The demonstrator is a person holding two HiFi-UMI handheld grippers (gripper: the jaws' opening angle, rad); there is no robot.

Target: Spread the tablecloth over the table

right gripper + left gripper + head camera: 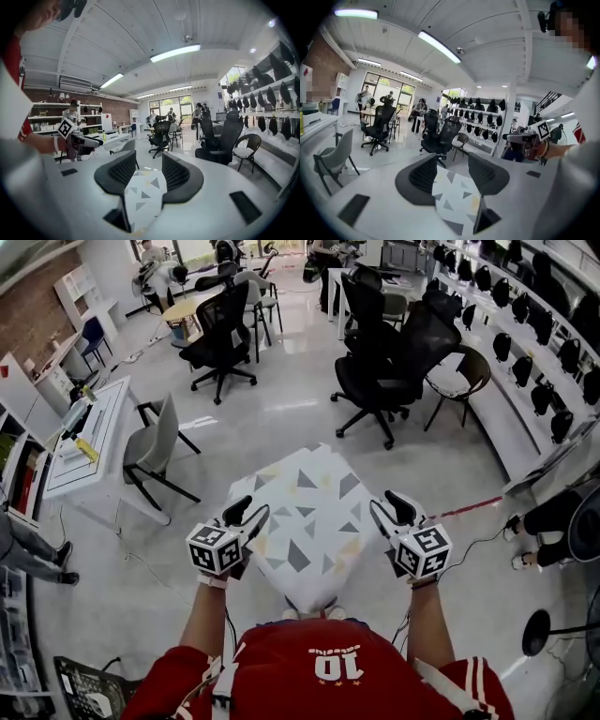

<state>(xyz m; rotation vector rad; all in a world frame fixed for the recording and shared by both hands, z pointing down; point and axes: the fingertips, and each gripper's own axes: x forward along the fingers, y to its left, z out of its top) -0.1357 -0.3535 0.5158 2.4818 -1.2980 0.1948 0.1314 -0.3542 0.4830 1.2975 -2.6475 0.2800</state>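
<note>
Head view: tablecloth (314, 521), white with grey and yellow triangles, hangs in the air at frame centre. It is stretched between left gripper (246, 514) and right gripper (392, 512), over bare floor (281, 418). No table sits under it; the nearest is a white desk (94, 442) at frame left, well apart.

Judged progress: tablecloth lifted and opened out, laying not begun. Carrying it to a table, lowering and smoothing all remain.

Left gripper view: jaws fairly wide yet closed on a fold of tablecloth (457, 197). Right gripper view: jaws clamp a narrower fold (144, 197).

Only these two views show the grip. Only the head view shows the full span and the missing table.
</note>
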